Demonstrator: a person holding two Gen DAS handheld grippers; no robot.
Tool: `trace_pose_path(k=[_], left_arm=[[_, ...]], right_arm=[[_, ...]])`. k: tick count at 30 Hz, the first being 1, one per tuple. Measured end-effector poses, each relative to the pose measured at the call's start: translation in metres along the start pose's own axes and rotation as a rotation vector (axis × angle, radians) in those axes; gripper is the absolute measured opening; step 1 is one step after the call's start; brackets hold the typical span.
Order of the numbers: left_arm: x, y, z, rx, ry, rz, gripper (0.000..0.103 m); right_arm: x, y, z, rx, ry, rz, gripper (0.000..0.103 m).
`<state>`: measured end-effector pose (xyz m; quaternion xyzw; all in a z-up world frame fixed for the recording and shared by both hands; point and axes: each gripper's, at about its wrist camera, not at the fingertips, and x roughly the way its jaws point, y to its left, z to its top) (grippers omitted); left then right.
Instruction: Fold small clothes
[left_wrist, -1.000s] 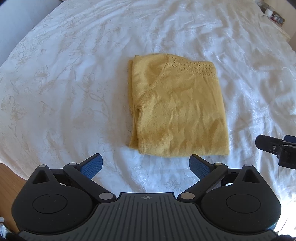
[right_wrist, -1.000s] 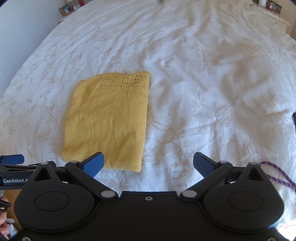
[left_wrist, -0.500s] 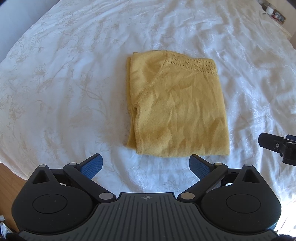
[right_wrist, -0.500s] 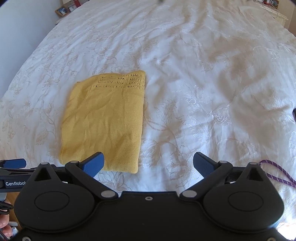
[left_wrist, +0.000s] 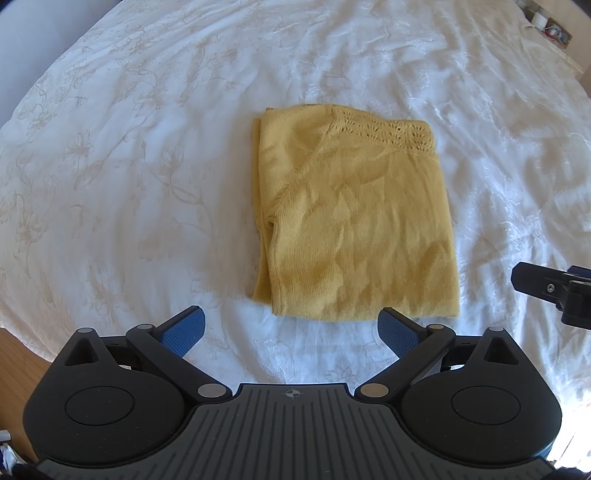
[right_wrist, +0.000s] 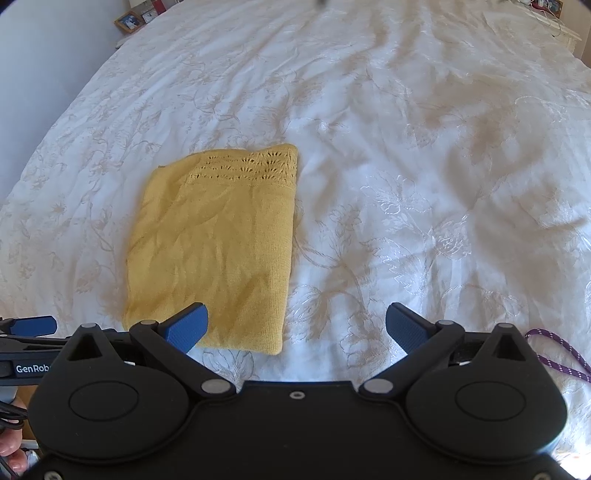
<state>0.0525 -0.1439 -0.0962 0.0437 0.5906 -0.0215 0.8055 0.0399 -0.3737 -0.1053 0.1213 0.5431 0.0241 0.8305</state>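
Note:
A yellow knit garment (left_wrist: 354, 221) lies folded into a rectangle on the white bed, lace trim at its far edge. It also shows in the right wrist view (right_wrist: 218, 247). My left gripper (left_wrist: 291, 328) is open and empty, just short of the garment's near edge. My right gripper (right_wrist: 295, 326) is open and empty, its left finger over the garment's near right corner. The right gripper's finger shows at the right edge of the left wrist view (left_wrist: 550, 288). The left gripper's finger shows at the left edge of the right wrist view (right_wrist: 29, 332).
The white floral bedspread (right_wrist: 424, 166) covers the whole bed. A purple cord (right_wrist: 557, 354) lies at the near right. Picture frames (right_wrist: 129, 20) stand on a far-left nightstand. Wooden floor (left_wrist: 18, 354) shows beyond the bed's near left edge.
Both grippers have drifted slightly, so the garment sits a little farther away and more to the left in both views. The garment itself has not moved. Both grippers stay open.

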Motion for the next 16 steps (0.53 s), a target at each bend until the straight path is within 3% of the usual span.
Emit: trace_pose_path(k=[16], left_arm=[[0.0035, 0.0014, 0.0097, 0.007, -0.008, 0.009, 0.101]], right_arm=[[0.0086, 0.0065, 0.0058, 0.003, 0.015, 0.017, 0.102]])
